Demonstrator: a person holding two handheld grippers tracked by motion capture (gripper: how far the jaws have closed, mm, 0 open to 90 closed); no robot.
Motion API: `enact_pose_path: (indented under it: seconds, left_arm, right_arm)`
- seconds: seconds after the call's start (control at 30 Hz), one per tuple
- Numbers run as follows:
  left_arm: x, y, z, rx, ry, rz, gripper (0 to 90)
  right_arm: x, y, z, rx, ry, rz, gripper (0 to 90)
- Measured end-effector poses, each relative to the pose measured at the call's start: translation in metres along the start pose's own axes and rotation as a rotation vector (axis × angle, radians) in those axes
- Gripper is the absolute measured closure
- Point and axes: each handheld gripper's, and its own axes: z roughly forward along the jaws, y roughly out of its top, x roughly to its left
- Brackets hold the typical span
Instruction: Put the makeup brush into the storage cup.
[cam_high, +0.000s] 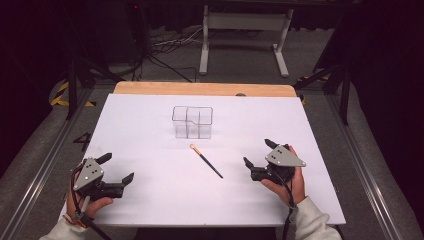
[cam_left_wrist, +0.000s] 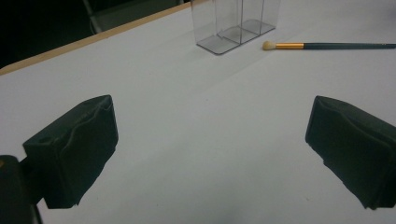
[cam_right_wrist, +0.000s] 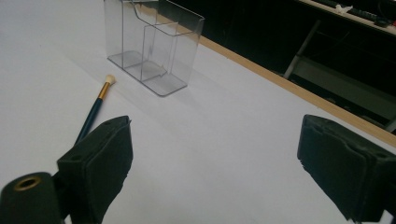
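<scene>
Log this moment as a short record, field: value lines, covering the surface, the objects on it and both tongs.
surface: white table top with a wooden strip along its far edge
container: clear plastic organizer, upright, compartments empty, toward the far middle of the table
brush: small makeup brush, dark handle, gold ferrule, pale tip, lying flat just in front of the organizer, apart from it
left tongs: open, holding nothing, near left of the table
right tongs: open, holding nothing, near right, beside the brush's handle end
contact: neither tongs touches brush or organizer
</scene>
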Motion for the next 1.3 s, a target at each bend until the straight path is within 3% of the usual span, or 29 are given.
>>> enact_pose_path:
  seconds: [0.13,0.23,0.43,0.53,0.6,0.63,0.67,0.7,0.73,0.8,0.87,1.07,1.2,1.3]
  left_arm:
    - [-0.001,0.0,0.004,0.014,-0.013,0.0,3.5]
    - [-0.002,0.001,0.005,0.022,-0.017,0.006,3.5]
    - [-0.003,0.001,0.004,0.018,-0.016,0.006,4.1]
    - [-0.004,0.001,0.005,0.024,-0.025,0.007,4.1]
    - [-0.004,0.001,0.005,0.024,-0.035,0.008,4.1]
    - [-0.004,0.001,0.005,0.024,-0.035,0.008,4.1]
    - [-0.004,0.001,0.006,0.027,-0.035,0.009,4.1]
    - [-0.004,0.001,0.006,0.029,-0.036,0.008,4.1]
    - [-0.004,0.001,0.006,0.029,-0.046,0.006,4.4]
    - [-0.004,0.001,0.006,0.032,-0.044,0.009,4.5]
    - [-0.004,0.001,0.007,0.034,-0.048,0.008,4.5]
    - [-0.003,0.0,0.007,0.035,-0.053,0.0,4.5]
    - [-0.004,0.0,0.008,0.039,-0.06,0.004,4.5]
    - [-0.004,0.0,0.008,0.041,-0.064,0.004,4.5]
  right_arm:
    - [0.002,0.002,0.006,0.016,0.017,0.002,11.6]
    - [0.002,0.005,0.008,0.043,0.058,0.016,19.6]
    - [0.004,0.027,0.019,0.182,0.186,0.038,22.9]
    - [0.01,0.043,0.033,0.267,0.239,0.023,24.4]
    - [0.016,0.052,0.042,0.323,0.246,-0.003,25.1]
    - [0.016,0.052,0.042,0.323,0.246,-0.003,25.1]
    - [0.022,0.064,0.057,0.391,0.246,-0.017,26.1]
    - [0.022,0.064,0.057,0.391,0.246,-0.017,26.1]
    - [0.027,0.071,0.07,0.448,0.269,-0.02,26.7]
    - [0.031,0.077,0.082,0.484,0.276,-0.035,28.9]
    - [0.038,0.083,0.097,0.558,0.321,-0.043,29.6]
    - [0.054,0.086,0.136,0.729,0.399,-0.054,31.6]
    - [0.06,0.083,0.154,0.807,0.396,-0.067,35.4]
    - [0.064,0.082,0.164,0.832,0.402,-0.074,41.8]
